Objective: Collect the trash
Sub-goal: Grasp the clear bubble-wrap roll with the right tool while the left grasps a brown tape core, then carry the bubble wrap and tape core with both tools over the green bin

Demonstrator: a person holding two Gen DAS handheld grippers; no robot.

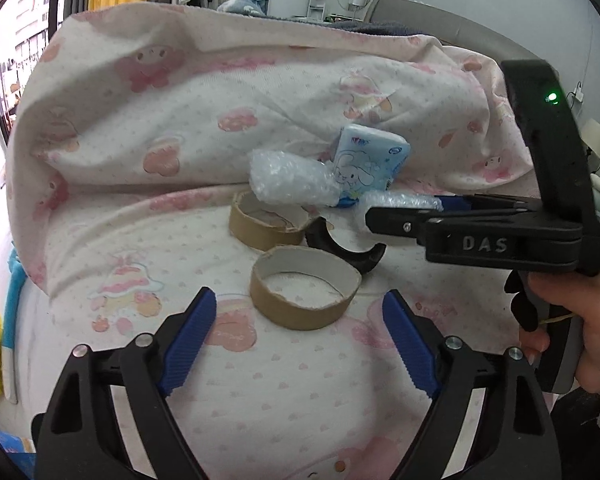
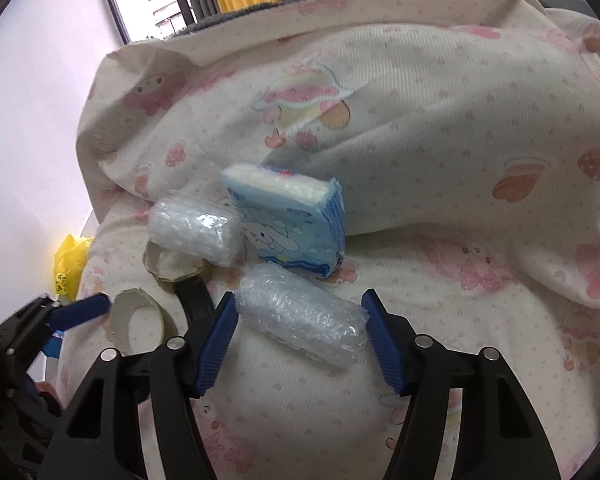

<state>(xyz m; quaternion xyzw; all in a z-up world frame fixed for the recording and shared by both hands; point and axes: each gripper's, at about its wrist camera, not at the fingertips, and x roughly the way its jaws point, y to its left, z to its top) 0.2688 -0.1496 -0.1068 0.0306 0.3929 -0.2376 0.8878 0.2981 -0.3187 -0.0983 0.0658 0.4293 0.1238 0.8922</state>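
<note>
Trash lies on a pink-patterned bed sheet (image 1: 260, 380). A cardboard ring (image 1: 304, 288) sits just ahead of my left gripper (image 1: 300, 294), which is open and not touching it. Behind it lie a second cardboard ring (image 1: 264, 224) and a black curved piece (image 1: 348, 248). My right gripper (image 2: 300, 296) has its blue pads against both ends of a bubble wrap roll (image 2: 300, 316) that rests on the sheet. Another bubble wrap roll (image 2: 196, 232) leans beside a blue tissue pack (image 2: 292, 224).
A folded quilt (image 1: 220, 100) rises as a ridge right behind the trash. A yellow plastic bag (image 2: 70, 264) hangs off the bed's left side. A hand (image 1: 580, 320) holds the right gripper at the right edge. Clothes and a window are at the back.
</note>
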